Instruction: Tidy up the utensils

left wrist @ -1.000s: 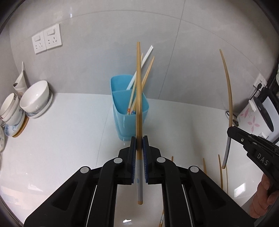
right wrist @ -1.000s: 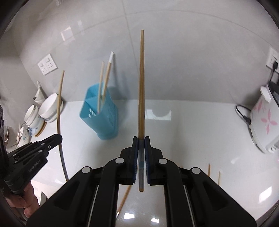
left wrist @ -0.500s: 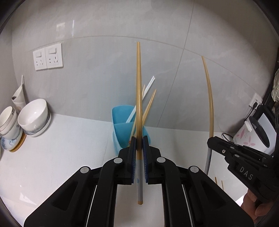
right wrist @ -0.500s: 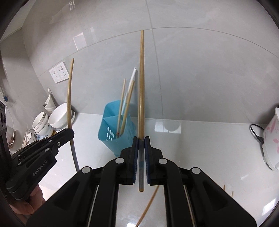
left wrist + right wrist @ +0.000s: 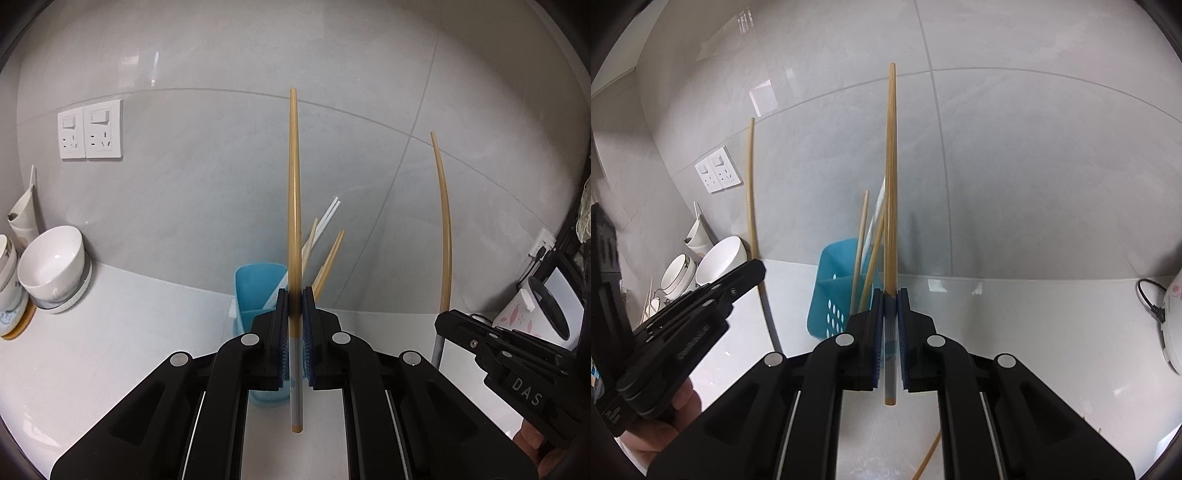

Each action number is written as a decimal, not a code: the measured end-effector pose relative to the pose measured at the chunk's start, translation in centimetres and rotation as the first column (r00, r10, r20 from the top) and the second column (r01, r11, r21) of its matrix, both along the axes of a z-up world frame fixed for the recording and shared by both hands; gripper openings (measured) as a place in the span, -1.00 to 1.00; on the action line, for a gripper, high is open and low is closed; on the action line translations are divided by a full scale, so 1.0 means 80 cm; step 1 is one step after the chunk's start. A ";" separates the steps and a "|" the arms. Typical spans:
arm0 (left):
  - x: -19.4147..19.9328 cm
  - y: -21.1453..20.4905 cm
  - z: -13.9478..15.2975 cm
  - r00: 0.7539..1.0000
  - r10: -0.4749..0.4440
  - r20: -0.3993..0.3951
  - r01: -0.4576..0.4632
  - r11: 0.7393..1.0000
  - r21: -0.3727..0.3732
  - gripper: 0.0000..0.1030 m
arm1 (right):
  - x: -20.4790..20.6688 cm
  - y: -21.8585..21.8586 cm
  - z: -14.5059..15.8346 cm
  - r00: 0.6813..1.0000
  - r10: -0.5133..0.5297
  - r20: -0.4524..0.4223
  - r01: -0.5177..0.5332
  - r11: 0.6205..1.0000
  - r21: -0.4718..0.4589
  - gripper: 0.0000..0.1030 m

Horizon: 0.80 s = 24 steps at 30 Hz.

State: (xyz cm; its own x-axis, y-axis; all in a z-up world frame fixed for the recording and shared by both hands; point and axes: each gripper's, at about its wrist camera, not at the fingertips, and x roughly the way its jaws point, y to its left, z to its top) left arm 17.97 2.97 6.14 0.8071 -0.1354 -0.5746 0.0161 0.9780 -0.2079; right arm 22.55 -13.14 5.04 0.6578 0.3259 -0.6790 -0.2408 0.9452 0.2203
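Lettering: "DAS" on the body of the right gripper (image 5: 448,325); embossed text on the left gripper (image 5: 759,267) too blurred to read.

Left gripper: fingers (image 5: 282,332) clamped on an upright tan chopstick (image 5: 294,206) with a grey ribbed lower end.

Right gripper: fingers (image 5: 905,332) clamped on a second tan chopstick (image 5: 891,177), likewise upright.

Blue utensil holder (image 5: 831,295): perforated side, inner divider, standing near the counter's back edge, just beyond both held chopsticks. Contents: several leaning chopsticks (image 5: 328,258), tan and white.

White counter (image 5: 129,332): glossy. White bowls (image 5: 51,264) stacked at its left edge; loose chopstick (image 5: 929,454) lying at the near edge.

Room: grey tiled wall, double wall socket (image 5: 90,129), floral white appliance (image 5: 532,317) at the right.
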 end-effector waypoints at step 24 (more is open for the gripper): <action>0.078 -0.024 -0.082 0.996 -0.079 0.040 0.074 0.991 0.112 -0.86 | 0.048 0.010 -0.052 0.998 0.007 -0.064 -0.008 1.000 -0.012 -0.87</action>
